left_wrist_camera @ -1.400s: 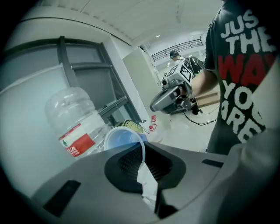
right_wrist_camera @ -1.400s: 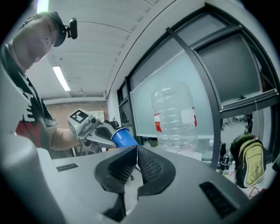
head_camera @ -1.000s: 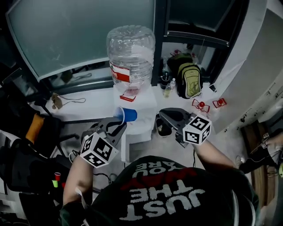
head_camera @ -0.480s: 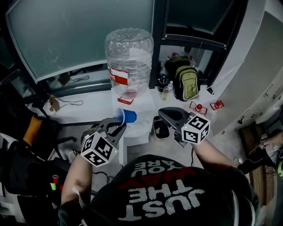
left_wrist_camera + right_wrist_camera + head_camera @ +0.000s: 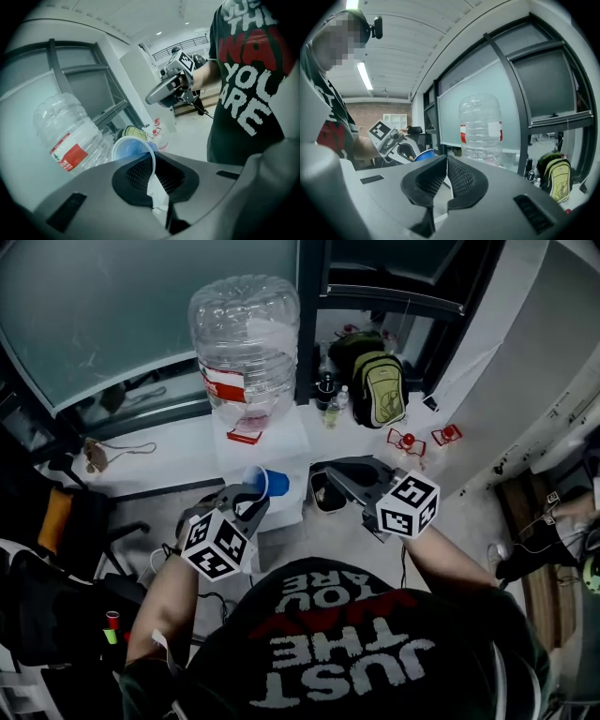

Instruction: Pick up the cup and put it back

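Presently, head view: the left gripper [image 5: 253, 495] is pinching the blue cup [image 5: 269, 482] by its wall at the rim, with the cup lying tipped on its side, mouth pointing to 9 o'clock, over the front edge of the white stand [image 5: 281, 432]. The large water bottle [image 5: 246, 338] is sitting at 12 o'clock from the cup, on that stand. The right gripper [image 5: 328, 472] is hovering at 3 o'clock from the cup, just beside it and not touching. Both forearms are reaching forward from 6 o'clock, the left one angling inward. By judgement the carrying step is in hand; the put-back is calling for the cup to be turned upright and lowered onto the stand top before the pinch is let go, the thin wall being liable to buckle. Left gripper view: the left gripper [image 5: 152, 171] is showing its pads pressed together on the cup [image 5: 132, 148] wall, one pad inside the mouth and one outside, with the bottle [image 5: 65, 136] at 10 o'clock and the right gripper [image 5: 169, 89] at 12 o'clock. Right gripper view: the right gripper [image 5: 444, 172] is holding its jaws pressed together on nothing, pointing toward the bottle [image 5: 481, 126], the left gripper [image 5: 396, 144] and cup [image 5: 424, 155] showing at 9 o'clock, a backpack [image 5: 555, 180] at 3 o'clock.
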Tool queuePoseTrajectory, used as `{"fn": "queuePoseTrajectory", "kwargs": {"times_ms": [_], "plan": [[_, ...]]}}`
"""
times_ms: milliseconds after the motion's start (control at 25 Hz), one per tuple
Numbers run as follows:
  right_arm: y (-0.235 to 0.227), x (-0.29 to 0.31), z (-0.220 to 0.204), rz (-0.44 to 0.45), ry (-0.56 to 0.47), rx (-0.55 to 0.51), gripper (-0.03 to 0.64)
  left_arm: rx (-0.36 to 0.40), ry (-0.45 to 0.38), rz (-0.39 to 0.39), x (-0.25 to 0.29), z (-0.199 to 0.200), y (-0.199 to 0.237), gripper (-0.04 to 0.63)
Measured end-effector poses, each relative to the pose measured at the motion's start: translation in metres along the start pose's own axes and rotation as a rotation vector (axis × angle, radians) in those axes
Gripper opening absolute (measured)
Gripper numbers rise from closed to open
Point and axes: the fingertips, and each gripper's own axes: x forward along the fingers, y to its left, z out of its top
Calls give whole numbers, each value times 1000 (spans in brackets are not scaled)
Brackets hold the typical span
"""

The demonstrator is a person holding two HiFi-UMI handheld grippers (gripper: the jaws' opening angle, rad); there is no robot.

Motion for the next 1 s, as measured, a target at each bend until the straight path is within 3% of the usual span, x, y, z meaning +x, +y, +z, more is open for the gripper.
{"fn": "queuePoseTrajectory", "kwargs": {"times_ms": [320,520,800,1000], "plan": [[-11,-6,-44,-18,32,78,34,-21,69,-113,54,-18,-33,18],[-33,-1,-92,-27,70,117,34,-65,153,-188,108,-55,-59,18],[-74,27,-203,-48,148,120,34,-147,298,-308,198,-167,-117,18],[-110,50,-321,-72,203,122,34,-196,362,-359,292,-266,-172,18]]}}
